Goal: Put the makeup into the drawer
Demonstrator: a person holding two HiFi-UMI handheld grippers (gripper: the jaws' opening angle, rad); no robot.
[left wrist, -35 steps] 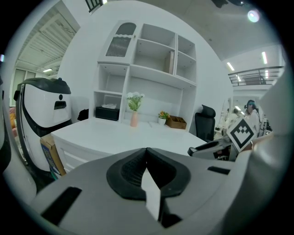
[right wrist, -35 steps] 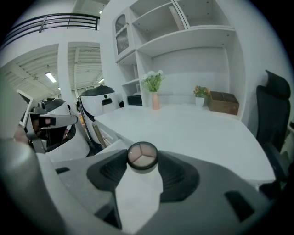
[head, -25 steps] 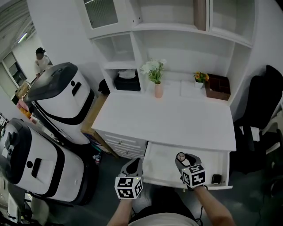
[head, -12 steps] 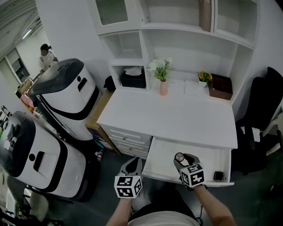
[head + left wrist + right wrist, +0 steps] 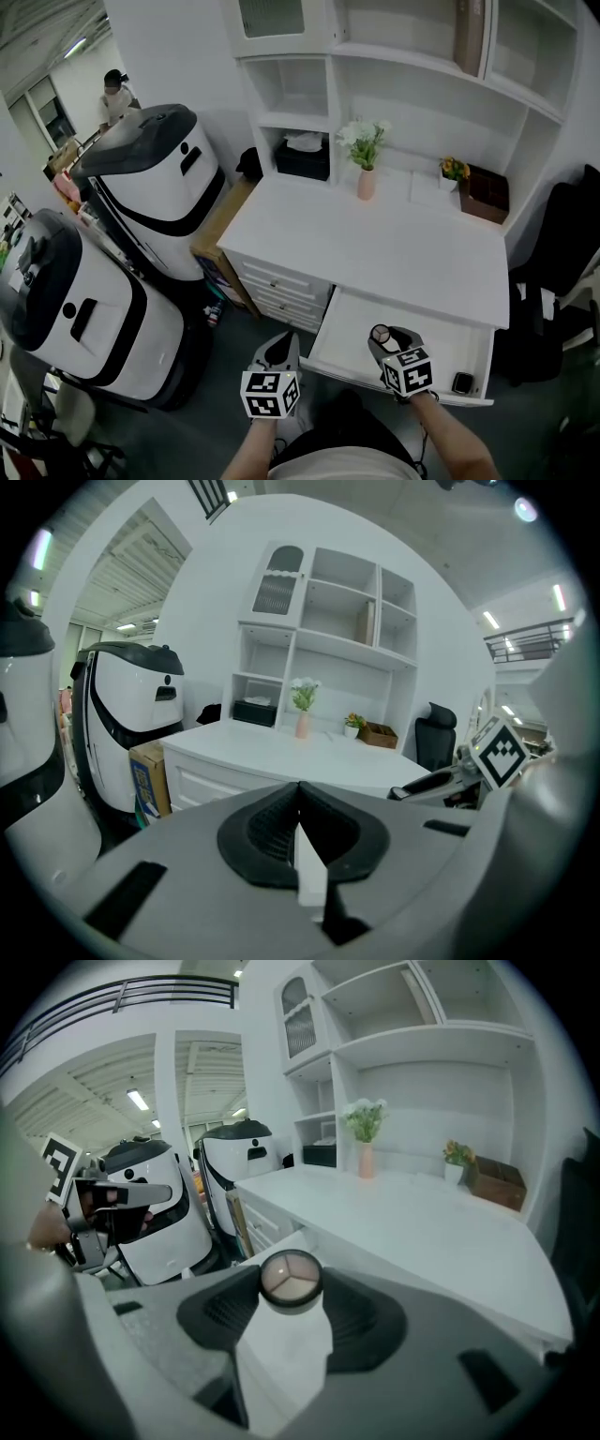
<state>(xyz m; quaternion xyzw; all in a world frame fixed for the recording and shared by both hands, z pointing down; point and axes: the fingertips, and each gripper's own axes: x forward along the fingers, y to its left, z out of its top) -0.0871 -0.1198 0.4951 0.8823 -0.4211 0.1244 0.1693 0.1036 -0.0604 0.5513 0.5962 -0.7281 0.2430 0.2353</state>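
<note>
A round makeup compact (image 5: pixel 291 1279) with a pale three-part top sits between the pads of my right gripper (image 5: pixel 387 336), which is shut on it. The compact (image 5: pixel 382 333) hangs over the front part of the open white drawer (image 5: pixel 441 352) under the desk. My left gripper (image 5: pixel 279 352) is to the left of the drawer's front corner, above the floor. Its jaws are shut with nothing between them (image 5: pixel 300 803). In the left gripper view the right gripper (image 5: pixel 441 782) shows at the right edge.
A small dark item (image 5: pixel 461 382) lies in the drawer's front right corner. The white desk top (image 5: pixel 375 253) carries a pink vase with flowers (image 5: pixel 366 183), a black tissue box (image 5: pixel 302 155) and a brown box (image 5: pixel 487 192). Two large white machines (image 5: pixel 150 187) stand left; a black chair (image 5: pixel 562 244) stands right.
The head view has drifted, so the desk and shelves sit further right and lower in the picture. Both grippers stay by the drawer's front; the compact stays gripped.
</note>
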